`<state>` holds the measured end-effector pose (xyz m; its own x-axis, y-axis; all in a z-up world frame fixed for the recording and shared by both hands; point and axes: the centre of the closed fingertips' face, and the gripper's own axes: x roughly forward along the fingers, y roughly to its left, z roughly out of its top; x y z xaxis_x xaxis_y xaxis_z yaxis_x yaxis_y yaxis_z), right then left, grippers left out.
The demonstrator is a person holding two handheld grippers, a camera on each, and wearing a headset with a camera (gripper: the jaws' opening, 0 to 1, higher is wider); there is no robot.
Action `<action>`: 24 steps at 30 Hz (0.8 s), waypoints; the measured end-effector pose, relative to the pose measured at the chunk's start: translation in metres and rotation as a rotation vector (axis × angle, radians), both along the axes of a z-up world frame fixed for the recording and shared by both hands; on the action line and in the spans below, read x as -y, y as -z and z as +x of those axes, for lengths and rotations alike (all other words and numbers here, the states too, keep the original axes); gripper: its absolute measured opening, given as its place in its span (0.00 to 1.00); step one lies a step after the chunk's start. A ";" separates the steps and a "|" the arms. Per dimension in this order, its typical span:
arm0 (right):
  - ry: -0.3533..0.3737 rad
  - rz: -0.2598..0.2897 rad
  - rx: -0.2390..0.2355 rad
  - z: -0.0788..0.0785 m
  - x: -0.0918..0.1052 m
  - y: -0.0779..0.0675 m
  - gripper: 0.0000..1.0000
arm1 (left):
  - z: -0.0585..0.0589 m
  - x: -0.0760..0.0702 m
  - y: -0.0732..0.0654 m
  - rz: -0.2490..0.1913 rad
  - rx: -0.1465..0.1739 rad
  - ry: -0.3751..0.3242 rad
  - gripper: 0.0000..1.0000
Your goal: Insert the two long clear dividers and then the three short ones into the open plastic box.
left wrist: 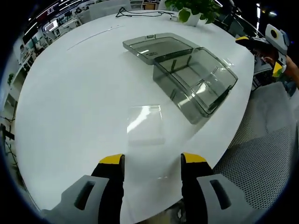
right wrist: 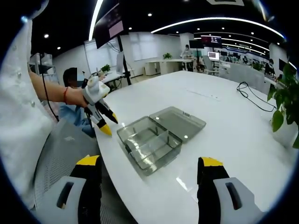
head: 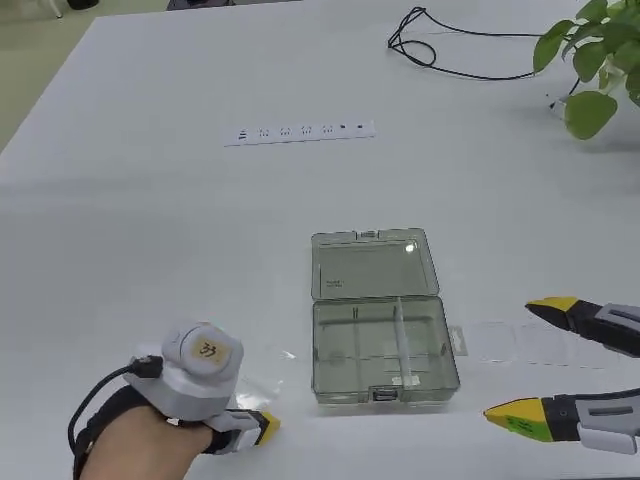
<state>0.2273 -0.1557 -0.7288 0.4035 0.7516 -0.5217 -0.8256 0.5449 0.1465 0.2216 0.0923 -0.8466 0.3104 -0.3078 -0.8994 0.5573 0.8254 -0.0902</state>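
The open smoky clear box (head: 383, 318) lies mid-table, lid (head: 374, 263) flat behind the base, with at least one clear partition standing in the base. It also appears as the box (left wrist: 189, 74) and the box (right wrist: 154, 136). A clear divider (left wrist: 145, 123) lies flat on the table just ahead of my left gripper (left wrist: 153, 161), which is open and holds nothing. In the head view the left gripper (head: 262, 426) sits left of the box's front. More clear dividers (head: 520, 343) lie right of the box, between the open jaws of my right gripper (head: 530, 360), also seen as right gripper (right wrist: 149, 163).
A white power strip (head: 300, 131) lies further back, a black cable (head: 440, 50) and a green plant (head: 595, 65) at the far right. The table's near edge runs close under both grippers. People sit at desks in the background of the right gripper view.
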 end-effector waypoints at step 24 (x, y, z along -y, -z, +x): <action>0.029 0.022 0.007 0.002 -0.001 -0.001 0.84 | 0.008 -0.010 0.004 0.093 0.010 0.046 0.32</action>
